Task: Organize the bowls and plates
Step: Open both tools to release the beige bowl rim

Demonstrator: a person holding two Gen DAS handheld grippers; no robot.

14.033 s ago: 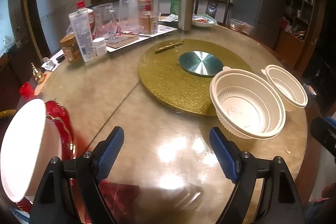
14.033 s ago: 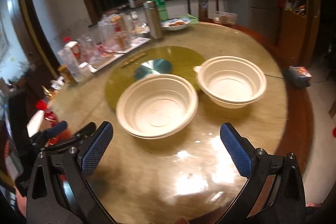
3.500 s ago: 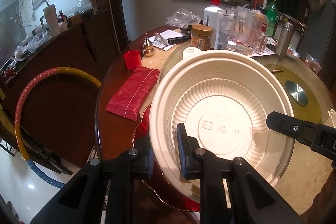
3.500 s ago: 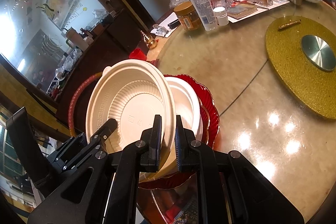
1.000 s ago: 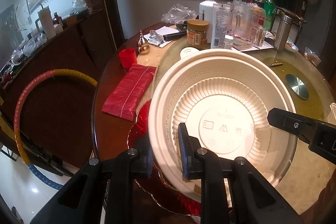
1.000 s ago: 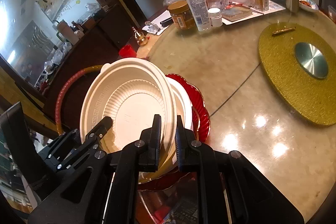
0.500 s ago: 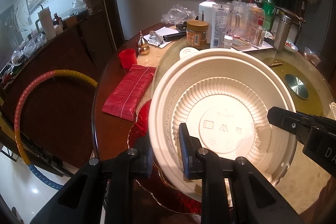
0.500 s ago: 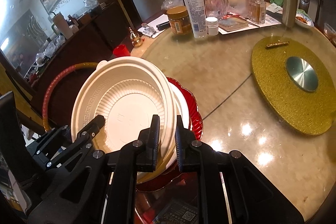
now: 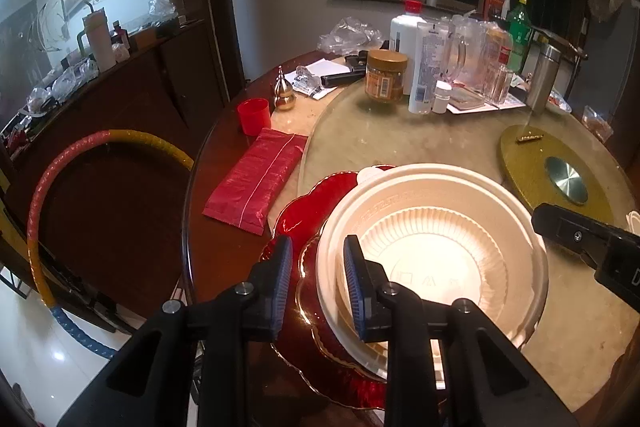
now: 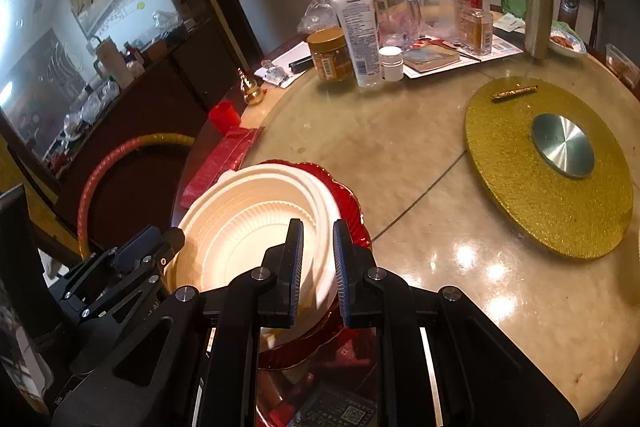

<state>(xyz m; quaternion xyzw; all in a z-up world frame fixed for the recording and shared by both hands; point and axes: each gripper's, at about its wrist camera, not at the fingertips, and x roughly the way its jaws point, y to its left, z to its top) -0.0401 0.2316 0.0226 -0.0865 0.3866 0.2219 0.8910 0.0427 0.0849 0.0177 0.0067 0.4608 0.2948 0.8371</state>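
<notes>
A cream plastic bowl (image 9: 432, 239) lies nested on a stack of white bowls and red gold-rimmed plates (image 9: 304, 211) at the table's near left edge. My left gripper (image 9: 318, 279) straddles the bowl's left rim. Its jaws are opening: the outer pad stands clear of the rim, with red plate showing in the gap. In the right wrist view the same bowl (image 10: 248, 223) has its right rim pinched in my right gripper (image 10: 318, 267), which is shut on it. The left gripper (image 10: 160, 247) shows at that bowl's far side, and the red plates (image 10: 348, 203) peek out behind.
A red packet (image 9: 256, 179) and a red cup (image 9: 253, 115) lie left of the stack, near the table edge. A gold turntable disc (image 10: 520, 155) sits to the right. Bottles and jars (image 10: 360, 35) crowd the far side. A coloured hoop (image 9: 60, 163) leans beyond the table.
The cream bowl has dropped from a raised tilt to lie flat in the stack. The left jaws have spread apart off its rim. The right jaws have stayed on the rim.
</notes>
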